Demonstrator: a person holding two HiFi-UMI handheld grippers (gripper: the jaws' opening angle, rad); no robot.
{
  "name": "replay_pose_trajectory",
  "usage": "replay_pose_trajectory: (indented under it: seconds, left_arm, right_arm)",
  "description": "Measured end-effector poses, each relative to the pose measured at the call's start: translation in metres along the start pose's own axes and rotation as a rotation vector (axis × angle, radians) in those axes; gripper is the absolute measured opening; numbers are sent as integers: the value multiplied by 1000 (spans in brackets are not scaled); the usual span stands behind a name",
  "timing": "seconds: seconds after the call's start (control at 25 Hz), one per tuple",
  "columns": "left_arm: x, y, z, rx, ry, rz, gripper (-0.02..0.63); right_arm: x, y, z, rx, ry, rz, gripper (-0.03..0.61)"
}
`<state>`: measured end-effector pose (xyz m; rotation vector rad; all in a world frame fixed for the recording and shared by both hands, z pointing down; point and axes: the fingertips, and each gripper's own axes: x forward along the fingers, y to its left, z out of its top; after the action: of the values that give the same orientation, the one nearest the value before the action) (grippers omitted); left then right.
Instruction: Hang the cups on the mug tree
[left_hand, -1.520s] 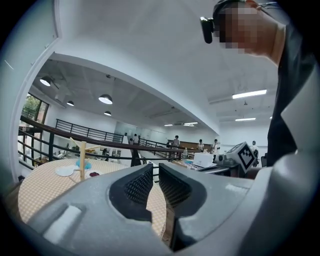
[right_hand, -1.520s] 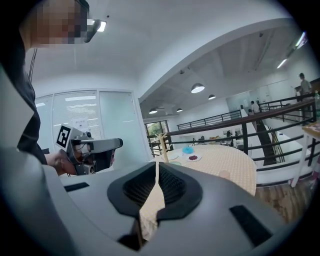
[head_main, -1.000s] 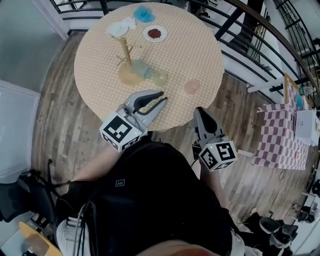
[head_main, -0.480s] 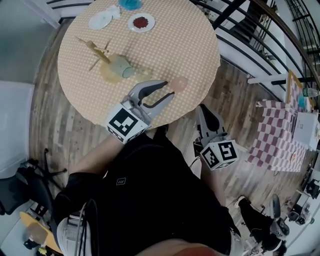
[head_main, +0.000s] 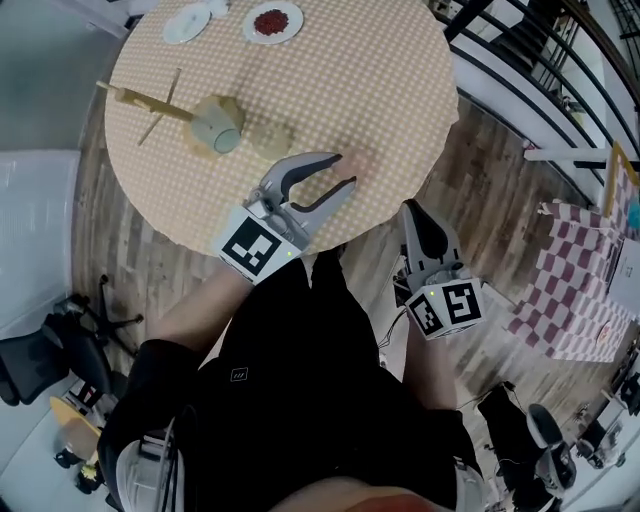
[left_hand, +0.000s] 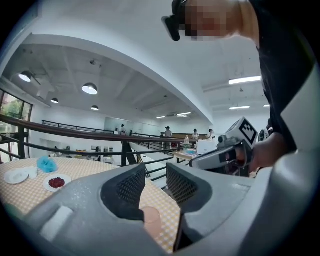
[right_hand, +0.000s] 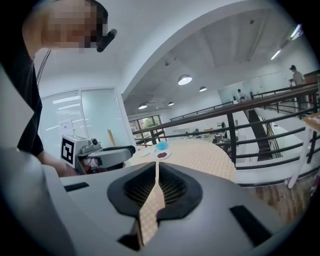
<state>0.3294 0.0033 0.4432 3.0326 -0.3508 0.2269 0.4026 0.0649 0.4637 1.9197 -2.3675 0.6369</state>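
The left gripper (head_main: 344, 171) reaches over the round table's (head_main: 400, 90) six o'clock edge. Its jaws have just been opening and stand moderately apart, pressing on nothing; a pink round piece (head_main: 358, 163) on the cloth shows through the gap. The right gripper (head_main: 412, 212) hangs off the table at four o'clock over bare floorboards (head_main: 480, 180), jaws closed and empty. The mug tree (head_main: 150, 101) stands near the nine o'clock edge with a cup (head_main: 222, 128) just beside its base. The middle of the cloth lies open, and a railing (head_main: 520, 60) runs past two o'clock.
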Motion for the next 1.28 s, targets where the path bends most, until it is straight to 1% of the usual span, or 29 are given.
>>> replay_pose_trajectory:
  seconds: [0.2,0.28,0.4,0.52,0.76,1.0,1.16,1.28]
  left_arm:
    - [20,10,-42,-12,53,38,149]
    - [28,12,-59,-17,59,38,160]
    - [37,16,-88,-3,80,29,182]
    - [47,17,-107,-3,101,31,215]
    - [64,18,-128,18,141,45,270]
    - [78,24,-149,30,189,50,317]
    - [85,22,-156,39,197,29,319]
    - [90,21,-159,42,219,10,318]
  right_arm:
    - [19,-7,-27,23,40,45,29]
    - [25,-8,-36,18,57,62,29]
    - [33,-2,-51,9,86,87,29]
    - [36,-1,-61,-5,115,100,29]
    - [28,-7,-75,-9,174,93,29]
    - [20,-11,-69,-5,198,72,29]
    - [19,-20,-65,17,216,27,29]
    - [17,-21,-59,16,213,12,29]
